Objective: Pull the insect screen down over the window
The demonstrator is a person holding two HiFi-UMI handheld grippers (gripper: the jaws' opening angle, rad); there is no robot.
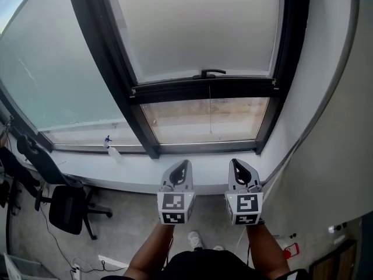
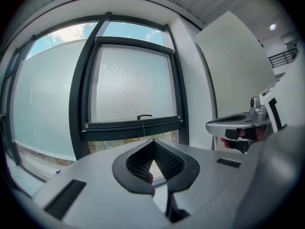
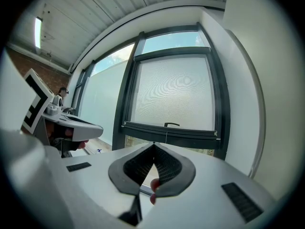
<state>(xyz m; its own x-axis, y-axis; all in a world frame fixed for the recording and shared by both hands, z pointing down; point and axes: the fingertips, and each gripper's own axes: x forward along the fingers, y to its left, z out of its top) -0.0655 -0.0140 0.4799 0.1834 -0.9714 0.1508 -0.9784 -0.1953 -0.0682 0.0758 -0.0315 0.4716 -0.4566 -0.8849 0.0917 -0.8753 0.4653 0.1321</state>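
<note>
I've got the left gripper [image 1: 182, 167] and right gripper [image 1: 238, 165] both pinched together and empty, near the sill. The insect screen [image 1: 198, 28] covers most of the window. The mesh is probably light and flimsy, so I'd take the stiff bar's handle [image 1: 208, 73].

A black office chair [image 1: 65, 206] stands on the grey floor [image 1: 131, 223] at lower left, below a white ledge [image 1: 134, 174]. A small bottle [image 1: 113, 150] with a blue top rests on that ledge. A cable [image 1: 55, 238] trails across the floor. At lower right, a red object [image 1: 290, 251] sits near the white wall [image 1: 344, 115].
</note>
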